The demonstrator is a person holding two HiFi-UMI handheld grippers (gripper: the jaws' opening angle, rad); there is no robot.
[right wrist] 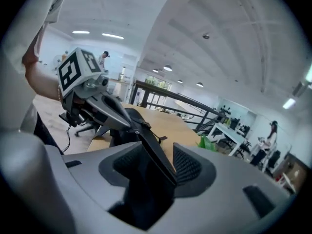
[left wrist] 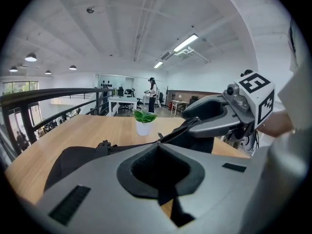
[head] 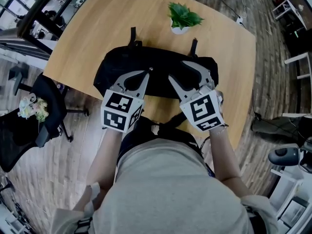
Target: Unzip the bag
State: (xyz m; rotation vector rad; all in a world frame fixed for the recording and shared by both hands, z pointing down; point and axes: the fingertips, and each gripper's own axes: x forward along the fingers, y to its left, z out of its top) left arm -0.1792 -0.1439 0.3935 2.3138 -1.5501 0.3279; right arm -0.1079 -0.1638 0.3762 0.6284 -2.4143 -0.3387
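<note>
A black bag point(head: 156, 62) lies across the near part of the wooden table point(head: 97, 28). My left gripper point(head: 148, 72) is shut at the bag's top middle, its tips pinching the small metal zipper pull point(head: 151, 69). The right gripper view shows the same grip, with the left gripper point(right wrist: 132, 126) at the bag's edge. My right gripper point(head: 177, 70) stands open just right of it over the bag's top. A black edge of the bag point(right wrist: 156, 155) runs up between its spread jaws, and the pads are not pressing on it.
A small potted plant point(head: 183, 17) stands on the table behind the bag. Two bag straps point(head: 132, 35) point toward the far side. The table's front edge is right at the person's body. A black office chair point(head: 46, 106) stands on the floor at the left.
</note>
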